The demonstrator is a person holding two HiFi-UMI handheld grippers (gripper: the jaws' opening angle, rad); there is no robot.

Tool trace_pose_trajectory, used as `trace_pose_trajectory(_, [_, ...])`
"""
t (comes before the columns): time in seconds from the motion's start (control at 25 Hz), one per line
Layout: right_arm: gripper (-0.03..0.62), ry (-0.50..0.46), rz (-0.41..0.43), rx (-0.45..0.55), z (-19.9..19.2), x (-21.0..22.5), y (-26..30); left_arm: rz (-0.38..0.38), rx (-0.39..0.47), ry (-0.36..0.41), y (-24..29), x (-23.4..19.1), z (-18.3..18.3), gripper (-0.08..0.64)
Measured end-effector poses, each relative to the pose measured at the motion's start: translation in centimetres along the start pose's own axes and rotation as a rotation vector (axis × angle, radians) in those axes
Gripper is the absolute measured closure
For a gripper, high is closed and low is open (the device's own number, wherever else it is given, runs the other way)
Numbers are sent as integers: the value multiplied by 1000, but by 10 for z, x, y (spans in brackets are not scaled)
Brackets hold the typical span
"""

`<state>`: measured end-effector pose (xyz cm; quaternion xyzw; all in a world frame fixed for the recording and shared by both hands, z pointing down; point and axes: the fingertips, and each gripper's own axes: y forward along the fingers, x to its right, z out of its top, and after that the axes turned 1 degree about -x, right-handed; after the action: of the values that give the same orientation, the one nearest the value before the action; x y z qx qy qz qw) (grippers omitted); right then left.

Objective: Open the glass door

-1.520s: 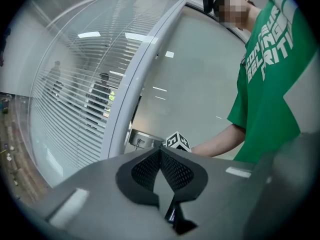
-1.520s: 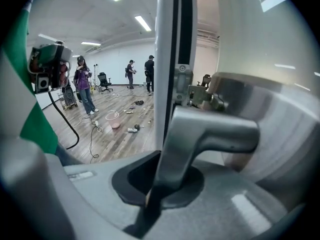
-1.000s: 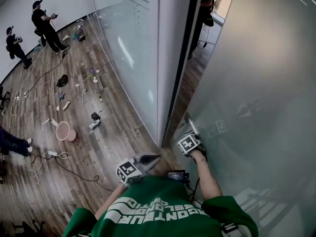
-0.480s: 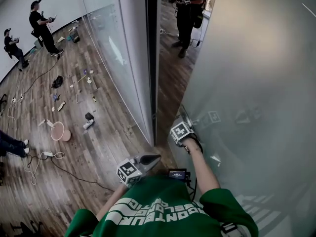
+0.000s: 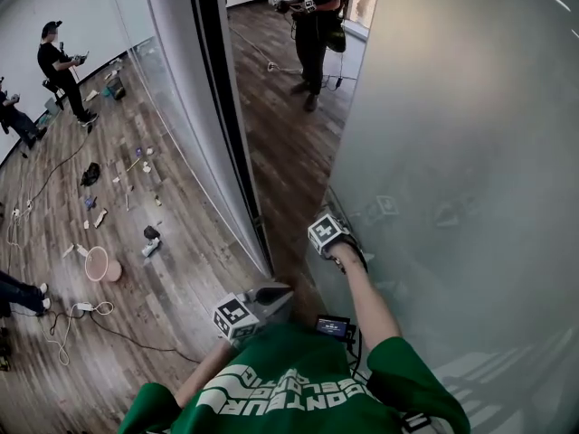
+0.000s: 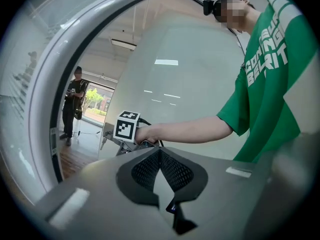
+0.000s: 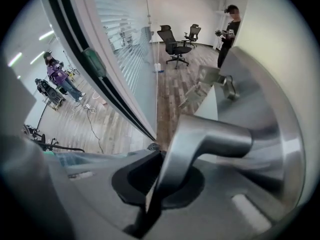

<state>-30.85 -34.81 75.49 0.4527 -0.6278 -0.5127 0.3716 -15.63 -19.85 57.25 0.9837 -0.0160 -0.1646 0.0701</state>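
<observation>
Gap between the frosted glass door and the dark vertical door frame is far wider than a second ago. The door's free edge has swung toward you, and your right gripper has come along with it.

Right gripper: pointing steeply down, jaws clamped on the brushed-metal lever handle, with the lever's bent end pinched between them. The handle sits close to the door's free edge.

Your left gripper: jaws together with nothing between them. You hold it roughly level in front of your green shirt, apart from the door.

Through the opening: dark wood plank floor and a person in black clothing standing well beyond the threshold.

Left of the frame: fixed glass partition. Past it, a white cable and small scattered items lie on the floor. Another person in black stands near the far white wall.
</observation>
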Motion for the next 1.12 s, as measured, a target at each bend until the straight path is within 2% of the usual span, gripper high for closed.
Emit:
trace_pose_trajectory(0.36, [600,79,-20,-6,-10,72,1,-148,-47,8,58,-4,5,546])
trace_pose_trajectory(0.52, [600,124,-21,-10,-26,100,-4,-164,-43,24,79,-11,13,546])
trace_pose_trajectory(0.8, [600,195,-42,-11,-42,151,-11,-179,-46,-4,108,-39,20,546])
trace_pose_trajectory(1.12, [600,288,-59,-7,-71,210,-7,-269,-74,8,168,-55,29,546])
